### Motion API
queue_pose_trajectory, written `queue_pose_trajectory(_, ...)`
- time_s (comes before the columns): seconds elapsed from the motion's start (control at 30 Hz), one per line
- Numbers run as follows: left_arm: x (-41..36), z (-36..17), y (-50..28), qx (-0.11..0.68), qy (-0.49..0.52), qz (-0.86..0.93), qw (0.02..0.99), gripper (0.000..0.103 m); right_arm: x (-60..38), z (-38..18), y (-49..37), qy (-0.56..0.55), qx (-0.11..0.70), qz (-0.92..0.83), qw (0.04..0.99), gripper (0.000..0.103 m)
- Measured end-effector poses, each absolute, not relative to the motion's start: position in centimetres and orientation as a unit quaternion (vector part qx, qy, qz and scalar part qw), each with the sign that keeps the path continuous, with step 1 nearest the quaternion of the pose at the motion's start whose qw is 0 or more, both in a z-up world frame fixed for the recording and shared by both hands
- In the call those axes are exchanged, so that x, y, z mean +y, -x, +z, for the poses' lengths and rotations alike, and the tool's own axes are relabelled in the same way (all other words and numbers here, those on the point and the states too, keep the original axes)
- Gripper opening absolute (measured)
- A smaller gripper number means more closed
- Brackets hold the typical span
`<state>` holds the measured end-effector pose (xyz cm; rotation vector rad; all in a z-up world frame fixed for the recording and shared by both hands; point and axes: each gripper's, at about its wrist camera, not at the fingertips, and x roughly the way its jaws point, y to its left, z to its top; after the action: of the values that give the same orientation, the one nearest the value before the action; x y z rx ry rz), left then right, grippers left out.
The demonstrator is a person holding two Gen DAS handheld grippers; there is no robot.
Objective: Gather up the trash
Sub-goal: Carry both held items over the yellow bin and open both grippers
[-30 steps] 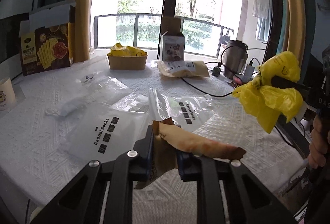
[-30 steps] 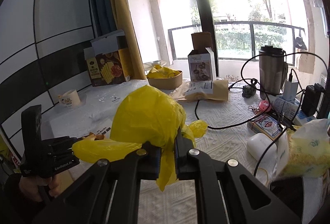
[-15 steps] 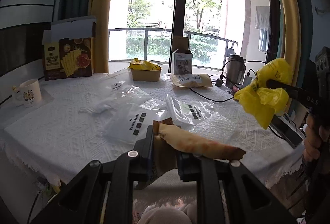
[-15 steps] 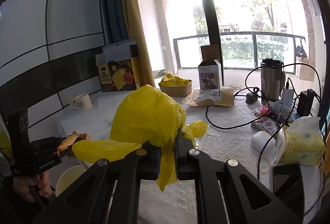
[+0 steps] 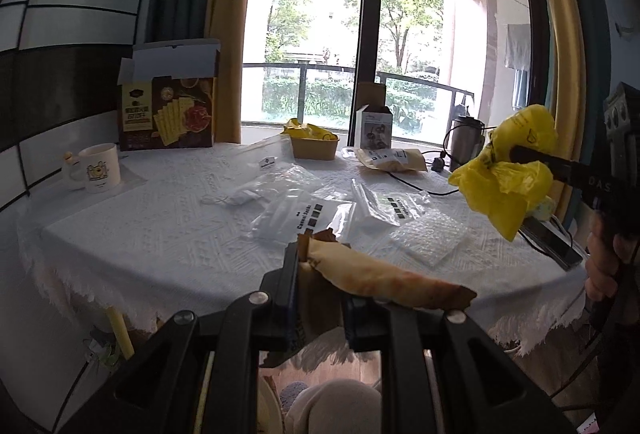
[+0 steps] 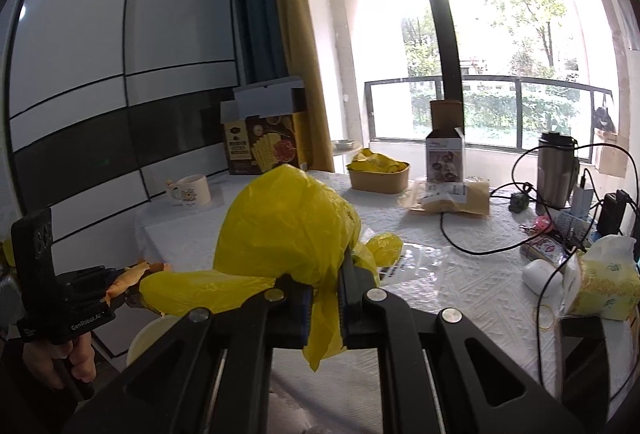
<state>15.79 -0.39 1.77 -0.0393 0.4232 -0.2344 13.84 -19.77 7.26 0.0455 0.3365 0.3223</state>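
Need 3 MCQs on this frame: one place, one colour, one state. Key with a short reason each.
1. Where does the mug stand?
A. on the table's left side, before the snack box
B. beside the steel tumbler
C. inside the paper bowl

2. What colour is the plastic bag in the right gripper?
A. blue
B. yellow
C. white

3. What is the left gripper doing?
A. open, empty
B. shut, empty
C. shut on a brown paper wrapper

Key: 1 A, it sits near the left edge; 2 B, plainly yellow; 3 C, the wrapper is pinched between the jaws.
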Motion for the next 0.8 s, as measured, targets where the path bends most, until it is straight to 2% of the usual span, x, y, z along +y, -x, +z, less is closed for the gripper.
queue_pose_trajectory(0.8, 11.5, -5.0, -9.5, 0.261, 0.074, -0.046, 0.961, 0.017, -6.8, 3.8, -13.0, 0.036, 0.205, 0.258, 0.944, 0.009)
